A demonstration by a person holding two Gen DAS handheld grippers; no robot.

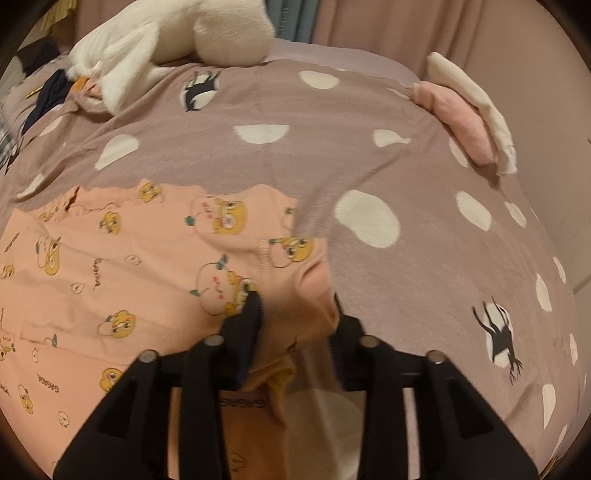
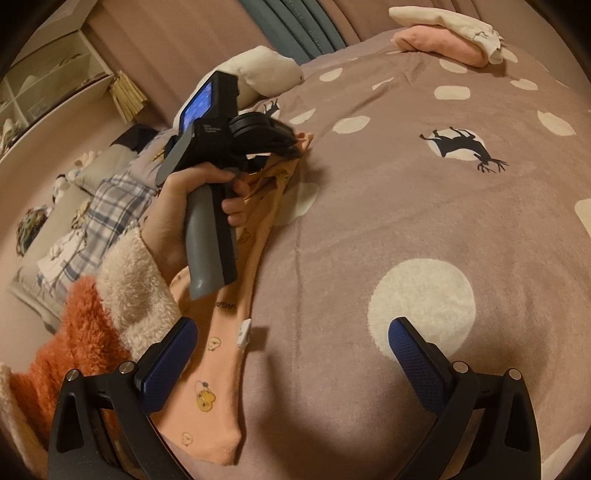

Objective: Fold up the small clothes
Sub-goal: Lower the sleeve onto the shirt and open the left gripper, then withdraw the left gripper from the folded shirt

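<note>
The peach garment (image 1: pixel 110 266), printed with small yellow cartoon faces and lettering, lies spread on a bed covered by a mauve bedspread (image 1: pixel 406 155) with white dots and black deer silhouettes. In the left wrist view a bunched fold of this garment rises between the fingers of the left hand-held gripper (image 1: pixel 295 295); the jaws stand partly apart, the fabric lies in the gap, and whether the pads press on it cannot be told through the blur. The right wrist view shows the same left hand-held gripper from the side, held by a hand (image 2: pixel 192 210) in a fluffy cream sleeve (image 2: pixel 136 291), its tip at the far end of the garment, which runs as a long narrow strip toward the camera. The right hand-held gripper (image 2: pixel 291 339) hangs with its blue-padded jaws wide apart and nothing between them, its left finger just over the near edge of the strip. At the far edge of the bed rest a folded pink cloth (image 1: pixel 461 122) with a cream cloth (image 1: pixel 476 99) against it, and a white plush toy (image 1: pixel 166 33).
</note>
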